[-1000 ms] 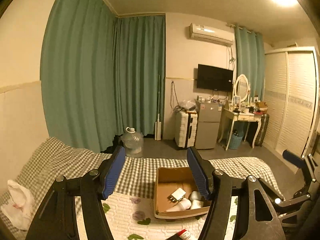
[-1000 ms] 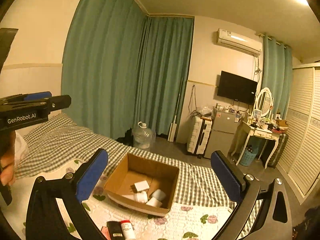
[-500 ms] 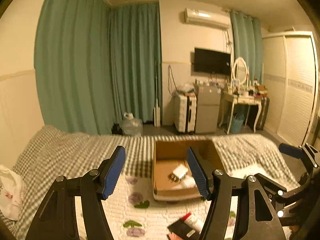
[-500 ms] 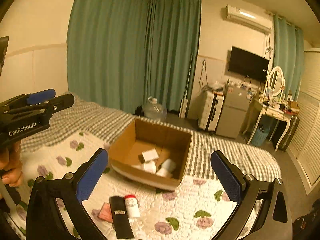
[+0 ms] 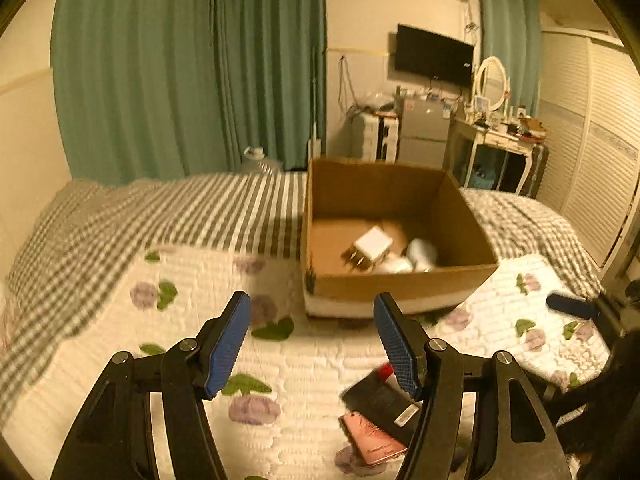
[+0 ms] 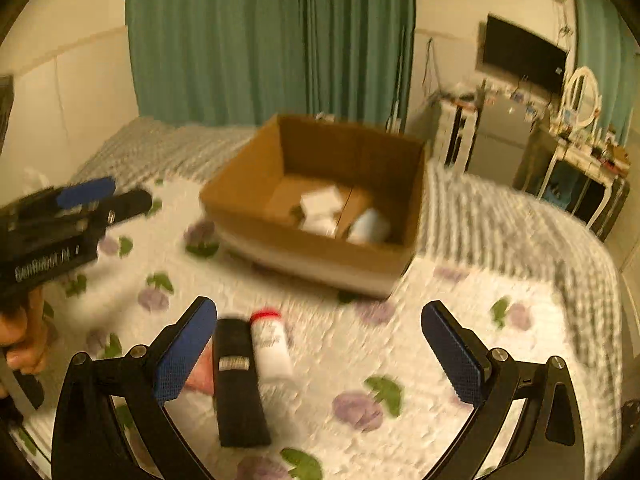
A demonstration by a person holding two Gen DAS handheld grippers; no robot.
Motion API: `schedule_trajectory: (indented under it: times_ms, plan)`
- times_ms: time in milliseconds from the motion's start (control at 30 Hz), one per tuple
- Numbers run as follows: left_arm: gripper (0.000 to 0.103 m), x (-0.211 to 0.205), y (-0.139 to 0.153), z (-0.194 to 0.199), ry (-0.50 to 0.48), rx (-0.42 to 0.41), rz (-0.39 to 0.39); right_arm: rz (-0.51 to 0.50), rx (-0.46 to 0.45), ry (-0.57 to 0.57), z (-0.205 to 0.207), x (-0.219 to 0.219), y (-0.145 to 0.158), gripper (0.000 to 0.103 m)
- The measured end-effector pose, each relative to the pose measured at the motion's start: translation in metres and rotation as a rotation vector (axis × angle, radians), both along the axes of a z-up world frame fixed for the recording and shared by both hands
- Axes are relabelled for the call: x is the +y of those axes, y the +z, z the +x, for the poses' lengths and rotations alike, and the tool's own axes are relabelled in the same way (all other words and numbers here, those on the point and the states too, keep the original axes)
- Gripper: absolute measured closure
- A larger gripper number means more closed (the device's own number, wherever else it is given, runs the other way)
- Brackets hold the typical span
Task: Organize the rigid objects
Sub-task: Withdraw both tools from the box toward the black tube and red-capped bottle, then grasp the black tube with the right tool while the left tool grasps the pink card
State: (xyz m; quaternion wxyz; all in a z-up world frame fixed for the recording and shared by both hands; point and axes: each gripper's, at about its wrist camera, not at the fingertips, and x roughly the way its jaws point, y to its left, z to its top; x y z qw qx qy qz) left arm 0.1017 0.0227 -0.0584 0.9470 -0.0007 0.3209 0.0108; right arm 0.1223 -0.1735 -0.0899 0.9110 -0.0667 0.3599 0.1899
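Note:
An open cardboard box (image 5: 472,276) (image 6: 240,204) stands on the flowered quilt, with a white cube (image 5: 374,242) (image 6: 322,200) and white round items (image 6: 370,226) inside. On the quilt nearer me lie a black flat case (image 6: 240,384) (image 5: 380,398), a white bottle with a red cap (image 6: 270,346) and a pink flat item (image 5: 374,438). My left gripper (image 5: 312,340) hovers open over the quilt, left of these items. My right gripper (image 6: 320,344) is open above the case and bottle, nothing between its pads. A hand (image 6: 22,336) holds the left gripper at the right wrist view's left edge.
The bed carries a checked blanket (image 5: 168,216) at its far half. Beyond stand green curtains (image 5: 192,64), a water jug (image 5: 260,162), a suitcase (image 5: 376,138), a small fridge (image 5: 424,132), a dressing table (image 5: 500,140) and a wardrobe (image 5: 600,148) at the right.
Both grippers have sunk toward the bed and tilted down. The box and the loose items now look larger and closer. Both stay open.

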Motion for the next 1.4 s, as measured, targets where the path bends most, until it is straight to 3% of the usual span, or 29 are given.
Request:
schedule_trajectory:
  times_ms: [100,200,300,367,400,633,933,1033,1233,1333,1400]
  plan:
    - [0.036,0.005,-0.022,0.001,0.011,0.053,-0.004,-0.025,0.071,0.040,-0.003,0.014,-0.033,0.005]
    - [0.036,0.010,-0.046,-0.003,0.019,0.108,0.001,-0.038,0.163,0.098,-0.007,0.029,-0.065,0.019]
    - [0.036,0.013,-0.062,-0.009,0.011,0.160,-0.015,-0.099,0.217,0.161,-0.015,0.046,-0.090,0.038]
    - [0.036,0.011,-0.068,-0.012,0.000,0.181,-0.016,-0.116,0.240,0.198,-0.018,0.054,-0.103,0.059]
    - [0.036,0.010,-0.070,-0.013,-0.011,0.189,-0.018,-0.092,0.248,0.209,-0.019,0.054,-0.105,0.061]
    - [0.036,-0.012,-0.079,-0.011,-0.097,0.258,-0.035,-0.043,0.249,0.157,-0.026,0.027,-0.104,0.061]
    - [0.036,-0.040,-0.112,0.007,-0.143,0.410,-0.160,-0.065,0.252,0.003,-0.026,-0.028,-0.092,0.061]
    - [0.036,-0.052,-0.121,0.016,-0.131,0.444,-0.120,-0.105,0.236,-0.019,-0.030,-0.033,-0.089,0.061]
    - [0.034,-0.054,-0.138,0.037,-0.057,0.512,-0.176,-0.113,0.255,-0.021,-0.026,-0.035,-0.096,0.060]
    - [0.028,-0.061,-0.145,0.046,-0.064,0.540,-0.161,-0.117,0.268,-0.022,-0.023,-0.031,-0.102,0.057]
    - [0.026,-0.069,-0.149,0.050,-0.074,0.566,-0.106,-0.113,0.274,-0.025,-0.022,-0.032,-0.105,0.056]
